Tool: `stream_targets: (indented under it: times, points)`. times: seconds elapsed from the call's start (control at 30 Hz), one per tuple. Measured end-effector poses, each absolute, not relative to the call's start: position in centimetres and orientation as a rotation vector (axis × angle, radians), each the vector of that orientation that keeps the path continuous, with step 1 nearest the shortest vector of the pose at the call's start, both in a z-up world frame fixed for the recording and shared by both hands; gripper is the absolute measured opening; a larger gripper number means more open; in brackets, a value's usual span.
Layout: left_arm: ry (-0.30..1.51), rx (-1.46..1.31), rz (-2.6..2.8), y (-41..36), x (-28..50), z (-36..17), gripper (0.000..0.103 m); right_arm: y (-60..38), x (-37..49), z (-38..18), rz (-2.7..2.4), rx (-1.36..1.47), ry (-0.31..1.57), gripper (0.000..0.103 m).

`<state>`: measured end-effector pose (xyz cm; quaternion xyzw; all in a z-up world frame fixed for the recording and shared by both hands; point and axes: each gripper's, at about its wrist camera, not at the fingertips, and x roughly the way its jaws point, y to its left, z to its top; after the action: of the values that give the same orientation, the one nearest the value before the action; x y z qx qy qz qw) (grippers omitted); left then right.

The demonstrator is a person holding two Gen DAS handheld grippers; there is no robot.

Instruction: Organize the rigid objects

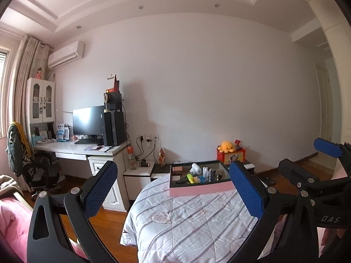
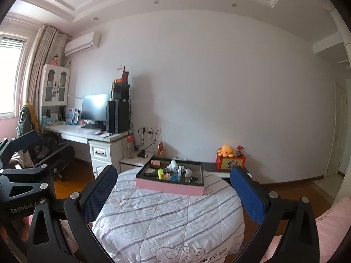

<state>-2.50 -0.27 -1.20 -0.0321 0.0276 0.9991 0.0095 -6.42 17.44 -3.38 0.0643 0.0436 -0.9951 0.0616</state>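
Clearly the pink tray (image 2: pixel 169 189) sits at the far end of the quilted bed (image 2: pixel 166 219), stiff-walled and probably light. Inside, the white device (image 2: pixel 173 166) and yellow highlighter (image 2: pixel 161 173) look hard, light and possibly slippery; pinch across their narrow sides. Both the left gripper (image 1: pixel 175 188) and right gripper (image 2: pixel 173 195) hang spread wide and empty, well short of it.

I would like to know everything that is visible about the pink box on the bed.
The pink box is a shallow, rectangular open tray with pale pink outer walls and a dark inner lining; it looks like cardboard. It lies flat, with no lid, on the striped quilt at the far end of the bed. Inside lie small things close together: a white device, a yellow-green highlighter, a small blue item and others too small to tell. Neither claw touches it; both are open and short of it.
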Motion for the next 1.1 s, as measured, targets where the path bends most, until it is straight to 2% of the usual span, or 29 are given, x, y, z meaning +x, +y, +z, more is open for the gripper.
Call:
stream_targets:
  times: [0.57, 1.1]
  points:
    - [0.115, -0.001, 3.161, -0.8, 0.4, -0.2, 0.103, 16.5, -4.5, -2.6, -2.995, 0.091, 0.127, 0.103]
    - [0.104, -0.030, 3.163, -1.2, 0.2, -0.8, 0.103, 16.0, -4.6, -3.0, -3.000, 0.108, 0.144, 0.103]
